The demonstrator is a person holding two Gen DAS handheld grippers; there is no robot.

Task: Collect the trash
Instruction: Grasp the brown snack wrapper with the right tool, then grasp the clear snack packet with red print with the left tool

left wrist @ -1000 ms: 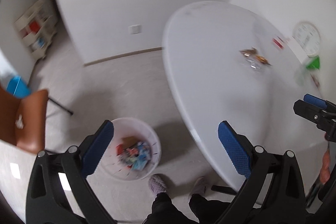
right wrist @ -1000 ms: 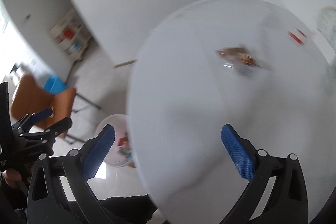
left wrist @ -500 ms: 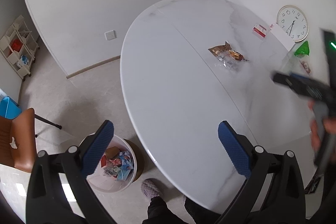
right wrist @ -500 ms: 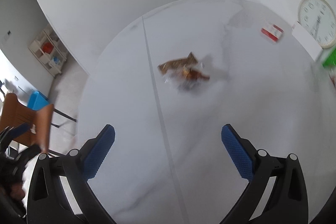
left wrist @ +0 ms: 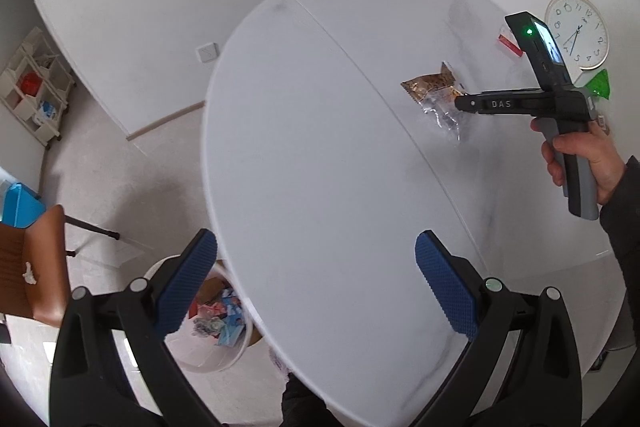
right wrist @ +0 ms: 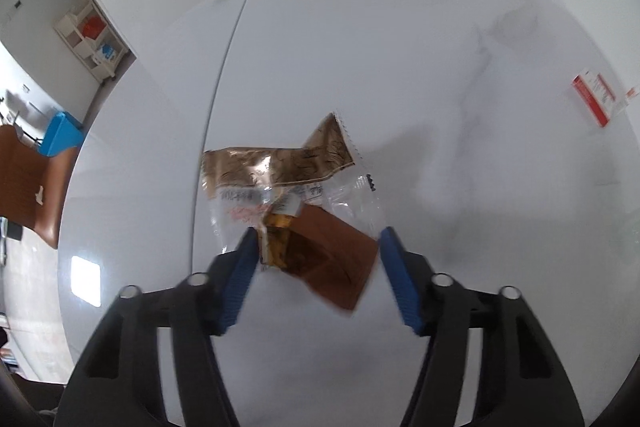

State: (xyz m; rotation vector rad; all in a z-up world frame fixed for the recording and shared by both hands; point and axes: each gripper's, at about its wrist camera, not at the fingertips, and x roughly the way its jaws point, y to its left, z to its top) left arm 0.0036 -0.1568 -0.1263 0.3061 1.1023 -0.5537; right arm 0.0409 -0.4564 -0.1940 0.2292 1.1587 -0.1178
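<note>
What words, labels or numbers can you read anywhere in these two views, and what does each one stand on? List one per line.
"DAS": white letters on the black side of the right gripper, seen from the left wrist.
"1" to "12": hour numerals on the round white wall clock.
Print on the crumpled clear and brown snack wrappers: too blurred to read.
Print on the small red and white packet: too small to read.

- Right gripper (right wrist: 316,269) low over white table (right wrist: 400,47), jaws closing.
- Brown wrapper (right wrist: 328,259) lies between blue pads (right wrist: 240,275); contact not clear, frame blurred.
- Clear wrapper (right wrist: 348,199) and gold-brown wrapper (right wrist: 276,165) overlap it at 12 o'clock.
- Red-and-white packet (right wrist: 592,99) at 2 o'clock, well apart.
- Brown chair (right wrist: 36,191) at 9 o'clock, off the table.
</note>
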